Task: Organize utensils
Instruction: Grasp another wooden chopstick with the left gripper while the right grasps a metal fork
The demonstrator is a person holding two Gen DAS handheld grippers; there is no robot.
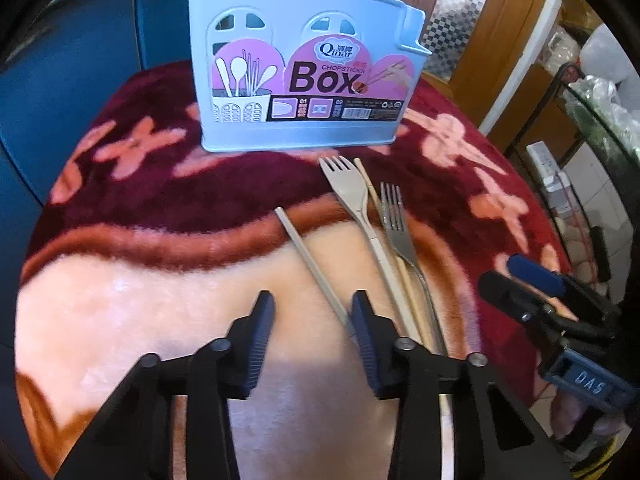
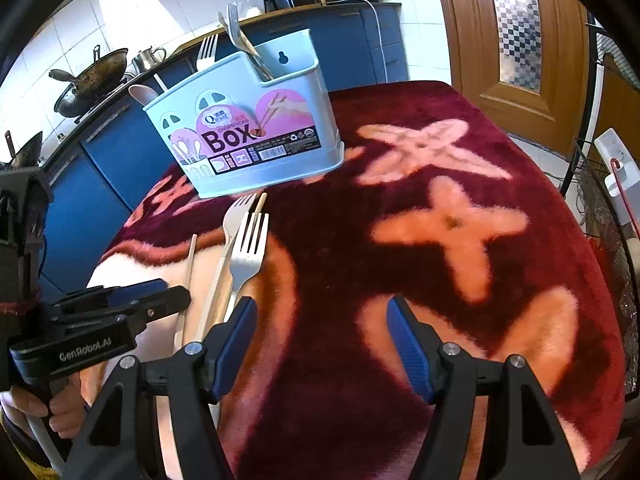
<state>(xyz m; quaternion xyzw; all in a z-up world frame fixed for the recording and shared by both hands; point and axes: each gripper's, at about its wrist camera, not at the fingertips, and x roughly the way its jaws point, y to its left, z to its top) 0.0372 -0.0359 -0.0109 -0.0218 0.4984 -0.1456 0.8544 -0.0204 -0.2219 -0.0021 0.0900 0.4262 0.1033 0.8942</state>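
Note:
A light blue utensil box [image 1: 300, 84] stands at the far side of the table, also in the right wrist view [image 2: 248, 136], with forks and spoons upright in it. In front of it lie a beige plastic fork [image 1: 352, 196], a metal fork [image 1: 396, 220], a wooden chopstick [image 1: 372, 196] and a beige chopstick [image 1: 308, 256]. My left gripper [image 1: 312, 312] is open just above the beige chopstick, whose near end passes by the right finger. My right gripper [image 2: 320, 316] is open and empty, to the right of the forks' [image 2: 248, 248] handles.
The table wears a fuzzy dark red blanket [image 2: 400, 220] with pink cross shapes. Blue kitchen cabinets [image 2: 100, 152] with woks stand behind. A wooden door [image 2: 512, 40] is at the right, and a wire rack [image 2: 600, 184] beside the table's right edge.

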